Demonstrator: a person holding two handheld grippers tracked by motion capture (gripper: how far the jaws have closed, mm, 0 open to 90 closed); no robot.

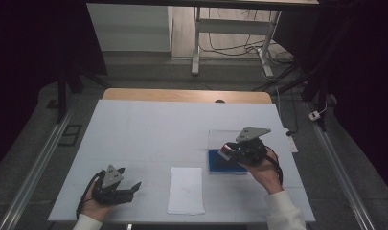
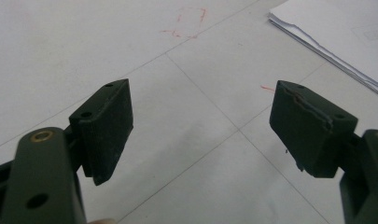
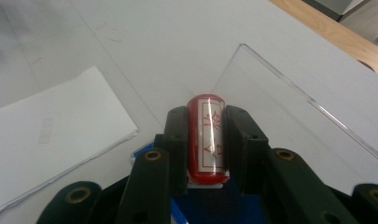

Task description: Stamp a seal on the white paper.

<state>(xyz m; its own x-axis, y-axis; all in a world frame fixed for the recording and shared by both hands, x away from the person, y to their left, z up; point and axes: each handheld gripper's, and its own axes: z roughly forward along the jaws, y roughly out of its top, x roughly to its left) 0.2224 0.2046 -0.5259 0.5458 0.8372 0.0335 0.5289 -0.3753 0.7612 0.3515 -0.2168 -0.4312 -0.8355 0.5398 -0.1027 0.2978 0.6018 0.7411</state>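
While the white table (image 1: 148,129) spreads across most of the high view, its wooden far edge showing beyond the white sheet, the person's two forearms come in from the bottom, each hand bearing a gripper. A stack of white paper (image 1: 186,190) lies near the front edge, about midway between the two hands. To its right sits a blue ink pad (image 1: 219,163), its clear lid (image 1: 223,138) swung open and standing up behind it.

The right gripper (image 1: 230,152) hangs just above the blue pad, pointing left across it. Its jaws are clamped on a red stamp (image 3: 206,140), a small cylinder with a white label printed in red characters. In the right gripper view the stamp sits squarely between the two black pads, one pressing each side, its long axis running along the jaws and its rounded far end poking out just past the fingertips. Under the jaws the blue of the pad shows, the clear lid rises at the right, and the paper lies off to the left.

The left gripper (image 1: 134,187) rests low over the table at the near left, well apart from the stamp, just left of the paper. Its jaws stand wide with nothing between them, only bare tabletop.
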